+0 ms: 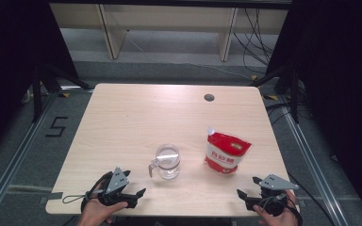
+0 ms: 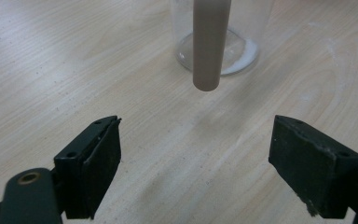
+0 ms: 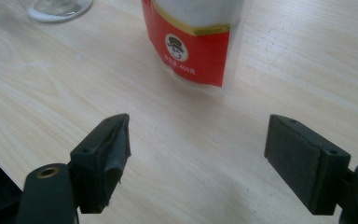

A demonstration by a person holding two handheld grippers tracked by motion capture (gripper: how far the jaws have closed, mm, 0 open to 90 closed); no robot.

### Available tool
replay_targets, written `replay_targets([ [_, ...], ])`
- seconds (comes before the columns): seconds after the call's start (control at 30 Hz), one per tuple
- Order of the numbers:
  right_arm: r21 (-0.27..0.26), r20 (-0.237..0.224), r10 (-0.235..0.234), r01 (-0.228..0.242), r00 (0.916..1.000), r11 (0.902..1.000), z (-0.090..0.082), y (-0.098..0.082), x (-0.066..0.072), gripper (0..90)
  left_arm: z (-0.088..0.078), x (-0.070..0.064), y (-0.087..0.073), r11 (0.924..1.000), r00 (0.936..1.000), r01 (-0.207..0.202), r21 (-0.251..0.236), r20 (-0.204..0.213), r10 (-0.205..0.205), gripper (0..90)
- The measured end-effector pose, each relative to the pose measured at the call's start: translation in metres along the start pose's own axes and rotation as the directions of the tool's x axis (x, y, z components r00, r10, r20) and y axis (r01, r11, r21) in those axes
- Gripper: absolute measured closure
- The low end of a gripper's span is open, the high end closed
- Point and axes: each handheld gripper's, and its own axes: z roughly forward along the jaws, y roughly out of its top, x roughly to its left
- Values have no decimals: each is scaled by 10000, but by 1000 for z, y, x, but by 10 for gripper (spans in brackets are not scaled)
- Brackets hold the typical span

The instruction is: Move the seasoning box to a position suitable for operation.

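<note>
A clear glass jar with a side handle stands near the middle of the wooden table. To its right stands a red and white pouch with a spout at its top left corner. My left gripper rests open at the front left edge, aimed at the jar. In the left gripper view the jar's base and its grey handle lie just ahead of the open jaws. My right gripper stands open at the front right, facing the pouch, with nothing between its fingers.
A small round hole sits in the table near its far right. Black frames and cables stand on the floor on both sides. A wooden shelf unit runs along the back.
</note>
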Motion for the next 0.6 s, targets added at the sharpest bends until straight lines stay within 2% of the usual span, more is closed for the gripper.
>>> replay_targets([
  [0.03,0,0,0,0,10000,10000,0,0,0,224,0,0,0,10000,10000,0,0,0,0,169],
  [0.07,127,152,231,-233,9996,9996,0,0,4,215,0,0,0,10000,10000,-10,-19,-81,10,173],
  [0.1,109,0,-164,164,9999,9998,1,0,1,214,1,0,0,10000,10000,19,-62,-53,-20,176],
  [0.23,61,92,-126,126,9999,9999,1,0,2,196,1,0,0,10000,9999,-18,-78,-122,17,192],
  [0.3,86,120,-165,164,9998,9998,1,0,1,178,3,-3,1,9991,9994,292,-316,-173,-298,199],
  [0.33,10,66,-184,184,9998,9998,2,0,0,167,1,0,3,9997,9995,-197,-154,-258,193,218],
  [0.37,10,66,-184,184,9998,9998,2,0,0,167,1,0,3,9997,9995,-197,-154,-258,193,225],
  [0.43,-57,107,3,-2,9999,10000,1,0,1,156,1,1,5,9995,9992,-167,-262,-374,157,243],
  [0.47,-125,103,-190,191,9998,9997,1,0,0,156,2,-2,5,9988,9988,268,-402,-388,-283,243],
  [0.5,-167,68,-252,253,9997,9995,2,0,-1,156,3,-2,6,9985,9990,285,-469,-345,-301,248],
  [0.53,-183,44,-103,104,9999,9998,2,0,1,155,5,-3,7,9973,9987,422,-609,-266,-439,253],
  [0.57,-98,-49,-168,168,9998,9998,2,0,0,156,5,-2,8,9984,9993,210,-528,-282,-226,264],
  [0.6,-64,-4,-196,196,9998,9998,3,-1,-1,156,6,-3,9,9980,9992,238,-592,-322,-257,276],
])
